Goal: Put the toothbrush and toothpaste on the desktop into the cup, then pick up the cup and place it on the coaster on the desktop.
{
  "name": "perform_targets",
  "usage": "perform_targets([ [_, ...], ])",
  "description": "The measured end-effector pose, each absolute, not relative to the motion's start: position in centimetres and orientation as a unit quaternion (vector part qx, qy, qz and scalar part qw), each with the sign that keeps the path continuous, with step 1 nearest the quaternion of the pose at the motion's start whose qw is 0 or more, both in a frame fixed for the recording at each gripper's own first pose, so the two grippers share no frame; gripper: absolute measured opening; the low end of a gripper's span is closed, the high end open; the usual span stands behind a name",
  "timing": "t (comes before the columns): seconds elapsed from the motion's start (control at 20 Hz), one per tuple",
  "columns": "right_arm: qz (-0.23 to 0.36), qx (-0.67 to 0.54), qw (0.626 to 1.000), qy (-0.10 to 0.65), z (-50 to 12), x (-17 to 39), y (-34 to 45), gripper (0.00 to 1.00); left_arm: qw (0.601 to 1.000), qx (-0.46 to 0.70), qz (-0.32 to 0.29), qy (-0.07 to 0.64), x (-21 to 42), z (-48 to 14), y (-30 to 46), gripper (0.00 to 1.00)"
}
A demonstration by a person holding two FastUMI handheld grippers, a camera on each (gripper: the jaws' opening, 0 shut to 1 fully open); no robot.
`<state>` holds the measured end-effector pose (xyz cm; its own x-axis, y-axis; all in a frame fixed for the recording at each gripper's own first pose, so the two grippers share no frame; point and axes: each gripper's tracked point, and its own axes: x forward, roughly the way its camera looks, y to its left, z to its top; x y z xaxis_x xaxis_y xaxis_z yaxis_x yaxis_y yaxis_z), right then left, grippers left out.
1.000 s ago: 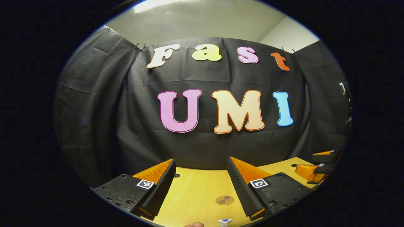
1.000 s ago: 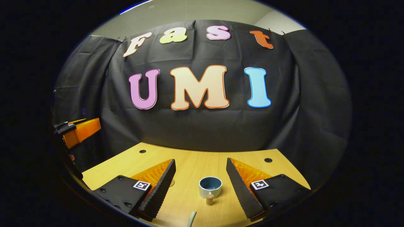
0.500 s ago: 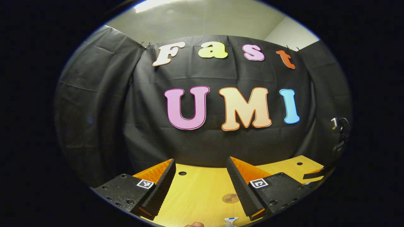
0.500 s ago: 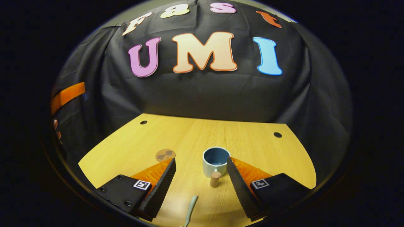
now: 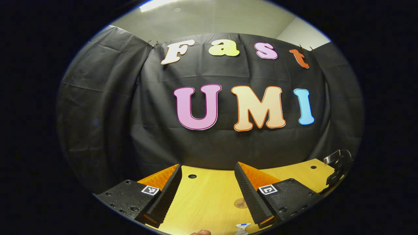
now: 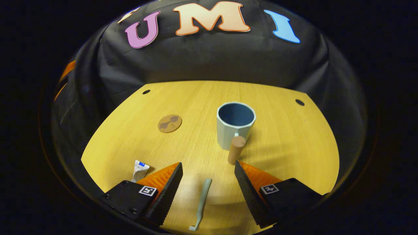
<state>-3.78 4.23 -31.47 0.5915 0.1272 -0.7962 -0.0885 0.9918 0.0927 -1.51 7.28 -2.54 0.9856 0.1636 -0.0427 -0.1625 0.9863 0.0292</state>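
The right tongs [image 6: 208,169] hang above the bench [image 6: 277,137], jaws spread wide and holding nothing, with the toothbrush [image 6: 201,204] lying flat between them, handle pointing toward the cup [image 6: 235,125]. The toothpaste [image 6: 139,169] lies just beside the left finger, and the coaster [image 6: 169,123] sits well apart from the cup. The left tongs [image 5: 208,194] are also wide open and empty, looking over the bench's far edge. To grip well, I judge the right tongs should descend straight, centre on the handle's middle, and close across its narrow width, keeping clear of the cup's wooden handle [image 6: 235,149].
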Motion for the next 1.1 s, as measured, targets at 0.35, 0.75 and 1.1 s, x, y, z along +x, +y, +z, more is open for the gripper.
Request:
perform_targets([
  [0.35,0.071,-0.005,0.855,0.513,-35.7,-6.3,4.6,0.98,0.996,0.016,0.085,0.029,-1.8,-3.2,7.8,0.94],
  [0.75,0.073,-0.025,0.827,0.558,-37.2,-7.7,4.4,0.98,0.996,0.015,0.084,0.032,-2.2,-3.6,8.3,0.94],
  [1.1,0.072,-0.055,0.773,0.628,-37.5,-8.4,4.6,0.88,0.997,0.016,0.071,0.041,-1.9,-4.7,7.8,0.94],
])
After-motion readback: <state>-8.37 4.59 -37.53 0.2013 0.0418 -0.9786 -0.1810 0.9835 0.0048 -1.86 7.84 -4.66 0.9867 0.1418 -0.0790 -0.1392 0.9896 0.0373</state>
